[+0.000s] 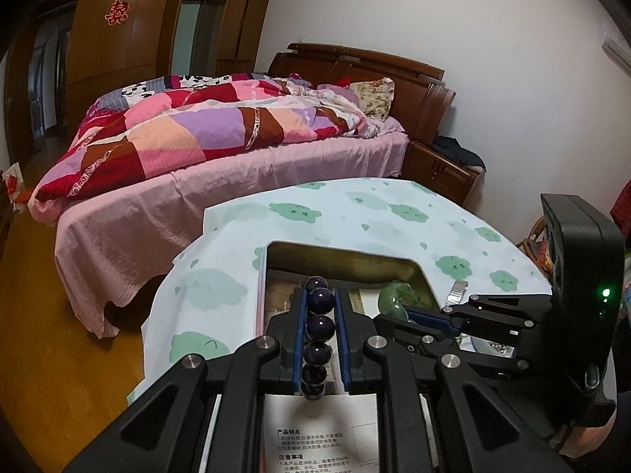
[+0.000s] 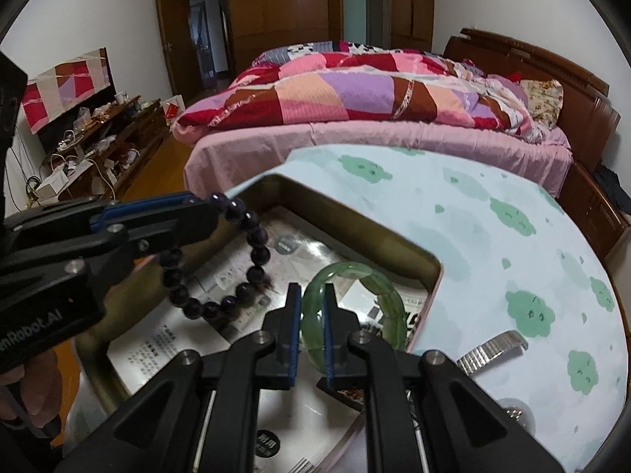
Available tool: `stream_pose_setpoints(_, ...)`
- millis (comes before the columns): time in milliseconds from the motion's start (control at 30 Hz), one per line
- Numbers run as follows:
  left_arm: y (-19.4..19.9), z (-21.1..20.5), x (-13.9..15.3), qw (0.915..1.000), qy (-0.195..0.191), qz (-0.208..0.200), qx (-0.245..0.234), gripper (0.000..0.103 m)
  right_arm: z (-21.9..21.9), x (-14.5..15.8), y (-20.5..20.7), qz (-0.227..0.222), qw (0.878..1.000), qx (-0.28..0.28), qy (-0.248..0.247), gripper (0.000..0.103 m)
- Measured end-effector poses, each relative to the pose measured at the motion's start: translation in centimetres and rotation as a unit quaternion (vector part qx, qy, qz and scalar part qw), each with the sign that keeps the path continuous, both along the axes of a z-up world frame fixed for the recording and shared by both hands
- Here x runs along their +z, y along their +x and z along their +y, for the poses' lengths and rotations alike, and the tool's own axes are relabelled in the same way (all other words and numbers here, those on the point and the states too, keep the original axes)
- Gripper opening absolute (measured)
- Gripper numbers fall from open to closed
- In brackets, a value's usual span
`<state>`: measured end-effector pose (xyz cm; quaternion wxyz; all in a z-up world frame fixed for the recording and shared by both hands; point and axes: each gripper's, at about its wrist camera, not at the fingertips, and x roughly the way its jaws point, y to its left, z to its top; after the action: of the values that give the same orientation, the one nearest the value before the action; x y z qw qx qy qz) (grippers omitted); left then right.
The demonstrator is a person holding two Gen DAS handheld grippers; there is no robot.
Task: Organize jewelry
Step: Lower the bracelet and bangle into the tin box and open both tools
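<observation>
left gripper (image 1: 320,315) fingers hold purple bead bracelet (image 2: 252,252) over the tin box (image 2: 394,232). right gripper (image 2: 311,315) fingers pinch green bangle (image 2: 378,295) inside box, w/ silver band (image 2: 493,349) just beside box on table (image 2: 512,236).

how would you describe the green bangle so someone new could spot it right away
Find the round table with the pale cloud-print cloth, then the shallow rectangular tin on it. Over the tin, the right gripper is shut on the green bangle, a smooth translucent ring. The bead bracelet beside it is dark purple, and the metal band lies outside the tin.
</observation>
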<state>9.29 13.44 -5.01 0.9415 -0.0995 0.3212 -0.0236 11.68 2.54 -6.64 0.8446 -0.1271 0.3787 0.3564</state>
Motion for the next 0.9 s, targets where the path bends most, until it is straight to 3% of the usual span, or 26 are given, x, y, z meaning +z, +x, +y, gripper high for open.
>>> stream_pose_setpoints(700,0.7,-0.2,-1.4,0.9996,0.017,0.020,0.011,0.014,0.4,-1.2,0.4,0.017,1.000,-0.002,-0.021,0.012)
stream_pose_setpoints(833,0.7,-0.3,-1.3,0.9996,0.014,0.021,0.013,0.015,0.1,-1.0,0.3,0.020,1.000,0.000,-0.010,0.029)
stream_pose_setpoints(900,0.5,-0.3,-0.9,0.9997,0.014,0.016,0.013,0.020,0.1,-0.8,0.1,0.018,1.000,0.001,-0.005,0.045)
